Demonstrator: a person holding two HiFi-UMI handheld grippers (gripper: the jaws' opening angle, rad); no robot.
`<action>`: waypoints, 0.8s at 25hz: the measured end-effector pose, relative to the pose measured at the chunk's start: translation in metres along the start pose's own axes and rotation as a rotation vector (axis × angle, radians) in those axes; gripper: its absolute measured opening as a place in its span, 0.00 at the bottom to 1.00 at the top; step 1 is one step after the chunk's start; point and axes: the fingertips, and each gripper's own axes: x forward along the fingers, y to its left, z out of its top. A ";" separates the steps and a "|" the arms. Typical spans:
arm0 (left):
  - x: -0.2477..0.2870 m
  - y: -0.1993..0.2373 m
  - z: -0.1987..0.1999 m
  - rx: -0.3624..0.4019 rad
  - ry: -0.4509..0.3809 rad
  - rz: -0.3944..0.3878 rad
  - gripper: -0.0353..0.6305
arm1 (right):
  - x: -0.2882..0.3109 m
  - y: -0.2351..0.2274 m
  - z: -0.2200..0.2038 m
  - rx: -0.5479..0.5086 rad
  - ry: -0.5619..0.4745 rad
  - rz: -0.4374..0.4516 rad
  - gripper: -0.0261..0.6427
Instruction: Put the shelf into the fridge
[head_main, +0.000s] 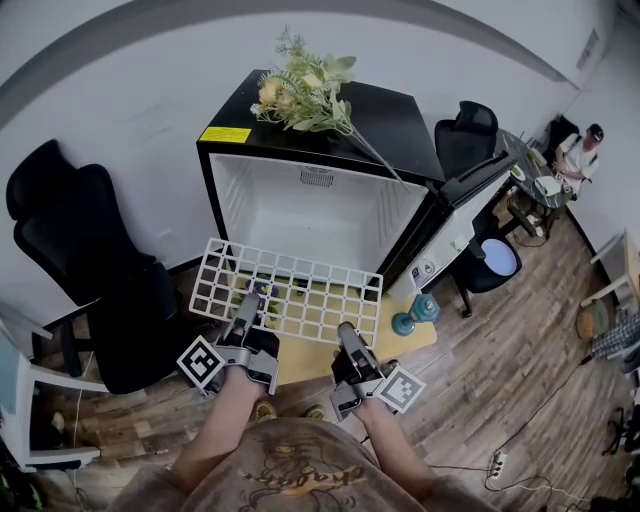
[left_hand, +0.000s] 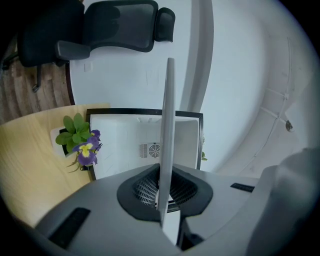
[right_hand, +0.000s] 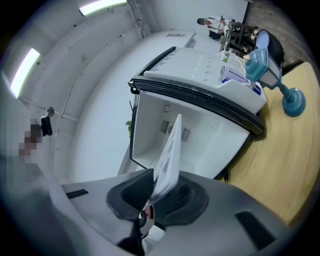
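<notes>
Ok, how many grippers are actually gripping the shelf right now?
2. The left gripper clamps the near edge of the shelf left of its middle; the right gripper clamps the same edge nearer the right corner. Neither is hidden.

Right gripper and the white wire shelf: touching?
Touching. In the right gripper view the shelf stands edge-on between the pads of the right gripper, and both jaws sit closed against it.
</notes>
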 end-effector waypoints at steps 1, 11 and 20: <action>0.001 -0.001 -0.002 0.000 0.002 -0.002 0.12 | 0.000 0.000 0.003 0.004 -0.010 -0.001 0.13; 0.016 -0.015 -0.009 0.001 -0.024 -0.023 0.12 | 0.009 0.008 0.036 0.041 -0.039 0.023 0.11; 0.036 -0.022 -0.006 0.016 -0.081 -0.033 0.12 | 0.027 0.003 0.056 0.082 -0.020 0.043 0.10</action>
